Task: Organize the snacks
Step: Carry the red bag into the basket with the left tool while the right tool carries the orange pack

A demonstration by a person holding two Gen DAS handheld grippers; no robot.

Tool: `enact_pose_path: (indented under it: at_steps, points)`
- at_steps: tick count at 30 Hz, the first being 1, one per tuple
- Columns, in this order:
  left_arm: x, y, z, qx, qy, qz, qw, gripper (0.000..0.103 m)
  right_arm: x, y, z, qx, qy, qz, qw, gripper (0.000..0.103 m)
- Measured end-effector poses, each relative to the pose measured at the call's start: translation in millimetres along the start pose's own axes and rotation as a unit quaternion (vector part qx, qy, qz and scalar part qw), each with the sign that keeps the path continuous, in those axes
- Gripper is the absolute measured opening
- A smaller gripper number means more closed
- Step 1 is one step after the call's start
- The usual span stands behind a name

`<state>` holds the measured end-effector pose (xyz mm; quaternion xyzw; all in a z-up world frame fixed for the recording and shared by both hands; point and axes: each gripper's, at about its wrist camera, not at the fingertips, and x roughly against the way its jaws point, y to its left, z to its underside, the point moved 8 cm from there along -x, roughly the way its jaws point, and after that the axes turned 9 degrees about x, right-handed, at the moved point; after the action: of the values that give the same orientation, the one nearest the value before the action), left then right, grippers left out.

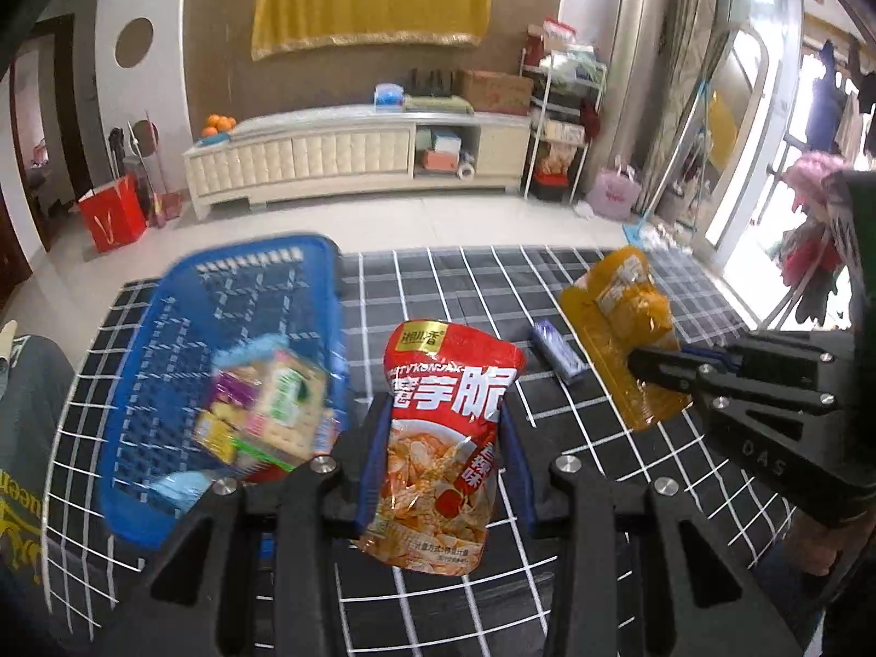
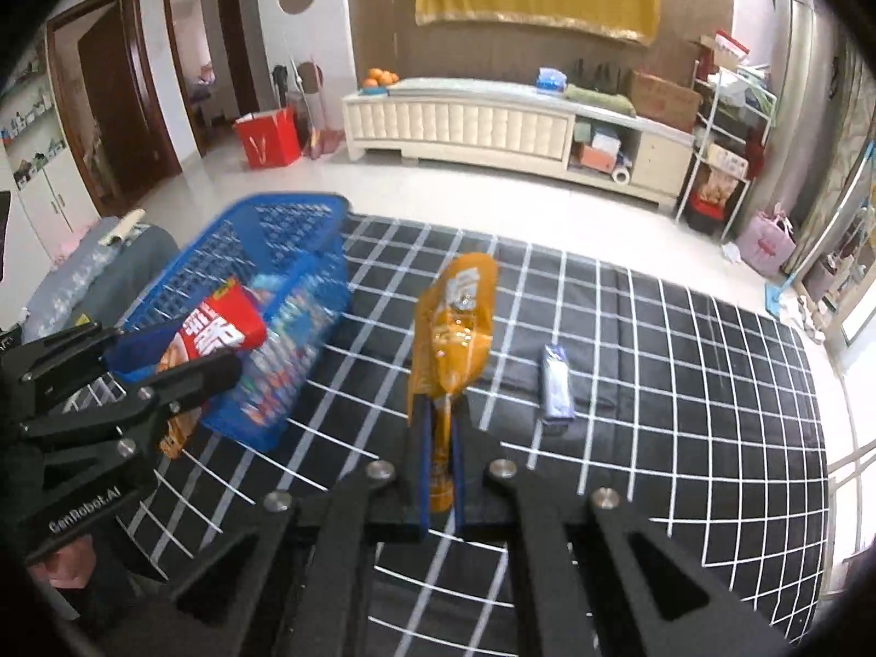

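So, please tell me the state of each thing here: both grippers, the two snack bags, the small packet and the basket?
Left gripper: shut on red bag.
Red bag: held, lifted.
Right gripper: shut on orange bag.
Orange bag: held, lifted.
Small blue packet: lying flat on the cloth.
Blue basket: upright, holding several snacks.

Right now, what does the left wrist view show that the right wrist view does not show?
Only the left wrist view shows the front of the red snack bag and the cracker packs in the basket. Only the right wrist view shows the two brown doors. Both show the blue basket, the orange bag pinched by the right gripper, and the small blue pack on the checked cloth.
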<state>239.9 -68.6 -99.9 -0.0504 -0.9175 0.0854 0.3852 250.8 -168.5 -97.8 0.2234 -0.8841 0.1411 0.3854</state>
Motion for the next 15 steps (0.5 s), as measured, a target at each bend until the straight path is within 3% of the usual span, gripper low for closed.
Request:
enact_pose_path:
  at_steps: [9, 15]
  points:
    - [47, 60, -26, -0.031, -0.036, -0.049, 0.9977, 0.036, 1, 56, -40, 0.011, -0.028, -0.02, 0.999, 0.008]
    - [49, 103, -35, -0.036, -0.02, -0.067, 0.9969, 0.036, -16, 87, -58, 0.018, -0.03, -0.042, 0.999, 0.008]
